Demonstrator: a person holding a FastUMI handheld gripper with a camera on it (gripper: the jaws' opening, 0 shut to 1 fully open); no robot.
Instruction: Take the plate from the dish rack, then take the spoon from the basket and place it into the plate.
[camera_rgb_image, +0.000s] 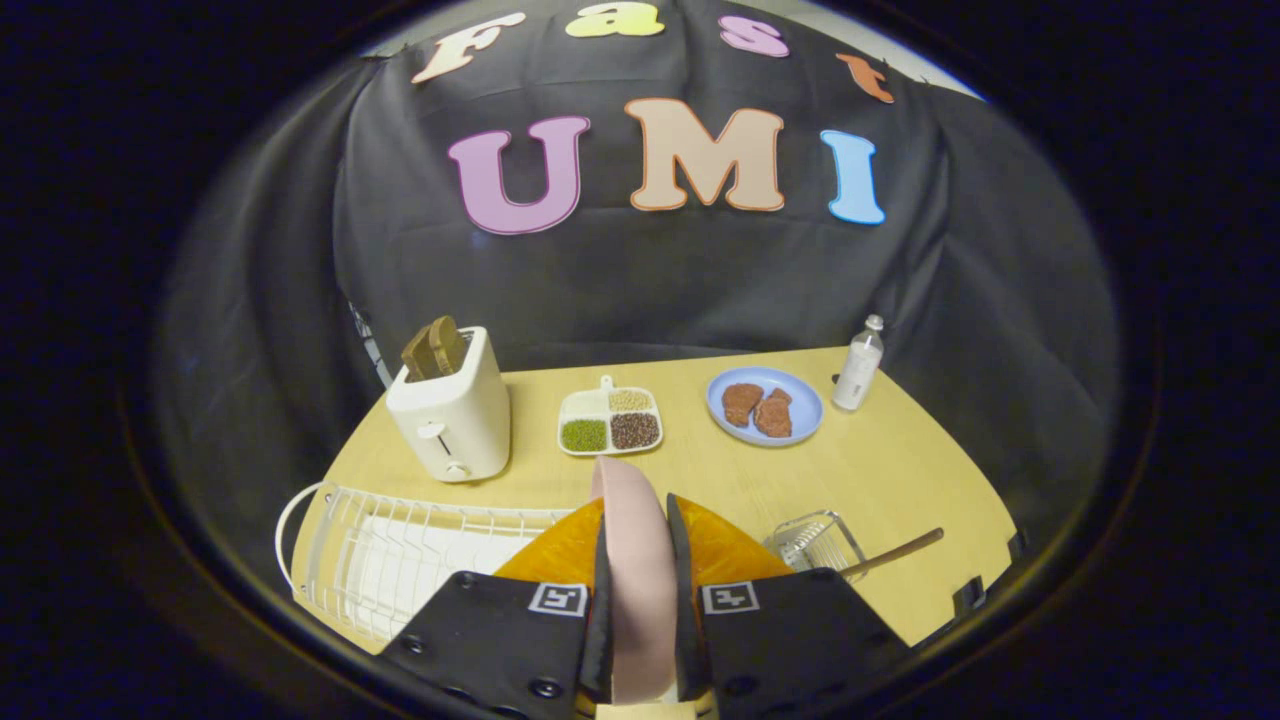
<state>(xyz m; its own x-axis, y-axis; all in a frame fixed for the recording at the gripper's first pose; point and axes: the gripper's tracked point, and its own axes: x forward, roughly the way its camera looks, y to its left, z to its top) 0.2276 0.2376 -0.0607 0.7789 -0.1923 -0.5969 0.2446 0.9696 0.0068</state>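
Observation:
A pink plate (632, 540) stands on edge between the fingers of my gripper (637, 545), which is shut on it. The plate is held above the wooden table, just right of the white wire dish rack (400, 550). An orange mat (730, 555) lies below the plate on both sides of the fingers. To the right of the fingers sits a small wire basket (812, 540) with a wooden spoon handle (895, 553) sticking out to the right.
Beyond the fingers stand a white toaster (452, 415) with toast, a divided dish of grains (610, 422), a blue plate with meat (765, 405) and a small bottle (860, 365). The table (900, 470) ends at the black cloth wall.

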